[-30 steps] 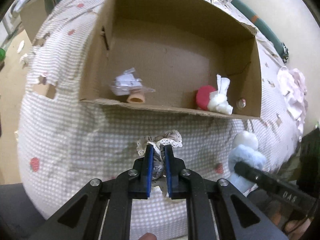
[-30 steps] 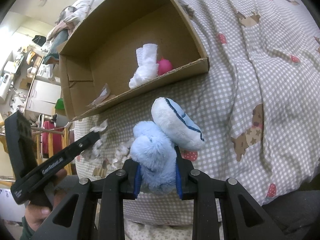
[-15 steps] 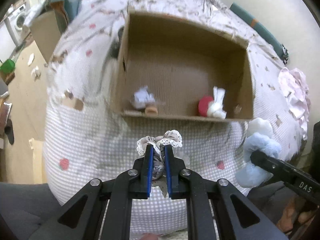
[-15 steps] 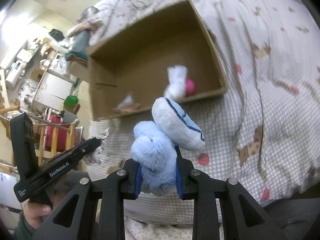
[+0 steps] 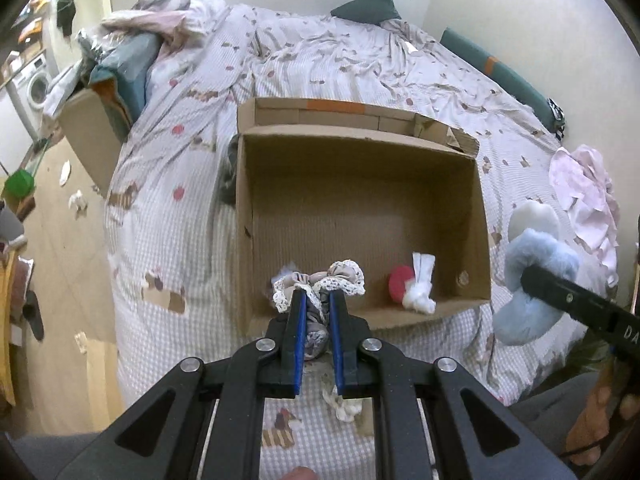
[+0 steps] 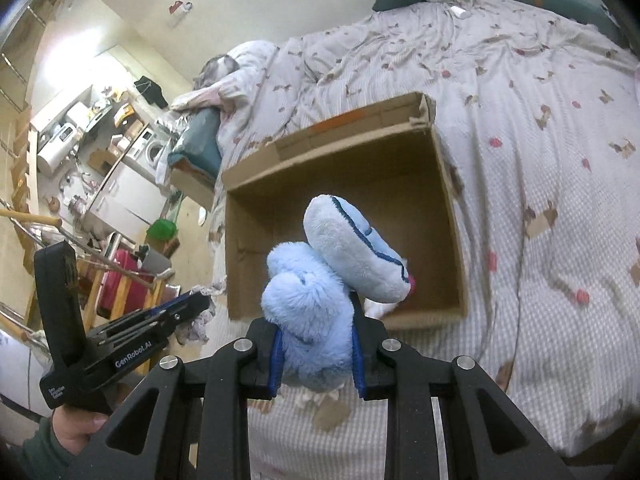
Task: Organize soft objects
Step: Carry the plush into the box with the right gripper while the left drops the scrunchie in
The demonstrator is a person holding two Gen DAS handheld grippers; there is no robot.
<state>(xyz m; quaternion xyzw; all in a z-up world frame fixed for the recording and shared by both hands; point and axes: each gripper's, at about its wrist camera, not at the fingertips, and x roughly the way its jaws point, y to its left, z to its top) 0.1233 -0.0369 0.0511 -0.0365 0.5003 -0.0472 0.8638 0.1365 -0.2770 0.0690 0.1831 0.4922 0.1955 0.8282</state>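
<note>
Your left gripper (image 5: 318, 320) is clamping a grey lace-trimmed fabric piece (image 5: 320, 280), its blue pads pressed tight against the bunched cloth, and you are holding it above the near wall of the cardboard box (image 5: 360, 320). Your right gripper (image 6: 316, 344) is squeezing a pale blue plush toy (image 6: 308, 304); the plush's light grey end with dark blue stitching is sticking up and forward over the box's near right corner. In the left wrist view that same plush (image 5: 532, 272) is hanging just outside the box's right wall.

The box is sitting open-topped on the checked bedspread (image 5: 172, 240), close to the bed's near edge. Inside it, against the near wall, a red round object (image 5: 400, 282) is lying with a white knotted cloth (image 5: 420, 288) touching its right side. Something pale is peeking out behind the lace piece near the left corner; you cannot tell what it is. The rest of the box floor, toward the far wall, is showing bare cardboard. A far flap (image 5: 340, 114) is folded outward beyond the rim.

Left of the box, the bedspread is falling away to a wooden floor (image 5: 68, 280) scattered with small white scraps. To the right, a crumpled pink cloth (image 5: 584, 196) is lying near the bed's edge. Beyond the box, the rumpled bedspread is stretching back toward a dark green pillow (image 5: 368, 8) at the wall, with a heap of bedding (image 5: 160, 20) at the far left.
</note>
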